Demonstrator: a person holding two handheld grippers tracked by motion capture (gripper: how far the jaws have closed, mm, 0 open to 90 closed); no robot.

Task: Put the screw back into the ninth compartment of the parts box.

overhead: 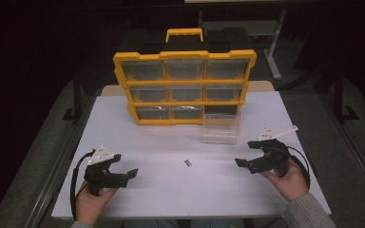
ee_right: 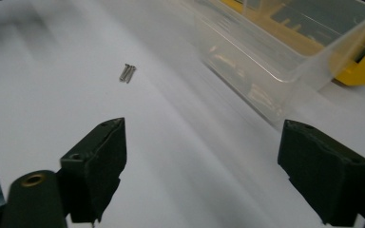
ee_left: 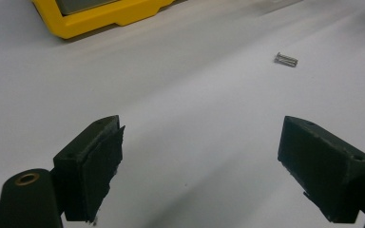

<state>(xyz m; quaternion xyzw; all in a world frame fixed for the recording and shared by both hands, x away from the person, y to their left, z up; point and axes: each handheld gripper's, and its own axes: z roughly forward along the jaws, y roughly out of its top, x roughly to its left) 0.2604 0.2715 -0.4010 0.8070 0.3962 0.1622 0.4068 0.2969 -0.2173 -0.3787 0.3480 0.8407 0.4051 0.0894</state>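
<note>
1. Visibility: far half of the room in the high view is dark; behind the yellow organizer (overhead: 184,89) a black case and a table leg are barely readable.
2. Organizer drawer contents can't be made out; the clear fronts just reflect grey. In the left gripper view it is cut to a yellow corner (ee_left: 102,16) at the top edge.
3. Bottom-right organizer slot is open and dark; the clear drawer (overhead: 221,128) sits on the table just in front of that slot. In the right gripper view the drawer (ee_right: 285,61) is cut off by the top edge, and small pale parts inside are blurred.
4. Screws (overhead: 187,163): a tiny dark speck in the high view, count not readable there. In the right gripper view the screws (ee_right: 127,72) read as two short silver screws lying side by side, touching; the left gripper view (ee_left: 285,59) shows the same pair, heads to one end.
5. Location: screws lie flat on the white table (overhead: 171,190), roughly midway between the two grippers, in front of the organizer, apart from the drawer.
6. Left gripper (overhead: 130,175): jaws spread wide, nothing between them, hovering at the table's near-left.
7. Right gripper (overhead: 242,164): jaws equally wide apart, holding nothing, near-right, pointing inward toward the screws.
8. Both hands are cut off by the bottom frame edge.
</note>
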